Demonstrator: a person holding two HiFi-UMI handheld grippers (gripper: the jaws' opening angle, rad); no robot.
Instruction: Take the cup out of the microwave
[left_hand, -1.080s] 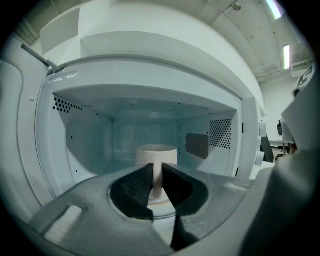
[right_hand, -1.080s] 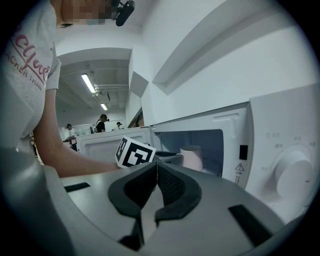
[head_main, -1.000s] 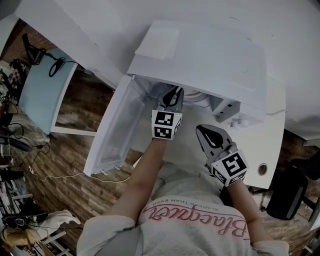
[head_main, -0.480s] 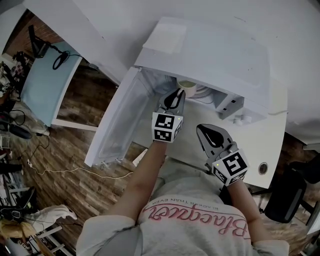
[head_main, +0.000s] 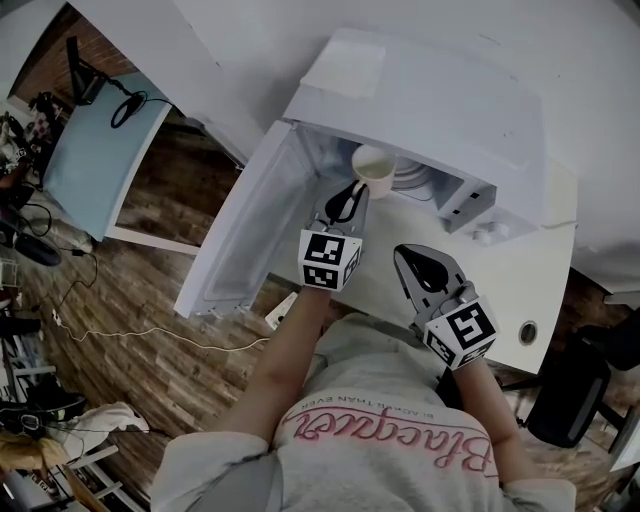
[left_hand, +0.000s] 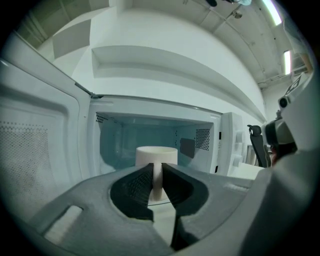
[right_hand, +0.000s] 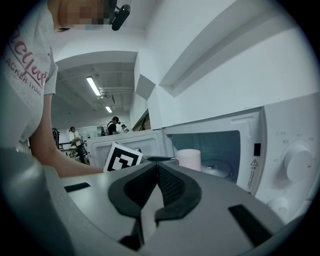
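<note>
The cup (head_main: 373, 170) sits right at the mouth of the microwave (head_main: 430, 100), its rim just showing past the front edge of the oven's top. The left gripper (head_main: 352, 192) has its jaws clamped on the cup's handle, a thin upright strip pinched between them in the left gripper view. I cannot tell whether the cup's base is clear of the oven floor.

The step in hand looks like drawing the cup out. To do it well, keep the gripper level so the cup stays upright. Pull straight back through the middle of the opening, clear of the open door (head_main: 250, 230) on the left, which hangs out past the worktop's (head_main: 520, 290) left edge. A handle grip leaves the cup free to swing, so go slowly.

The right gripper (head_main: 410, 258) hangs over the worktop's near edge, jaws together on nothing.

I count one cup, one microwave standing at the worktop's far edge, one door, one turntable plate (right_hand: 220, 170) and two grippers.
</note>
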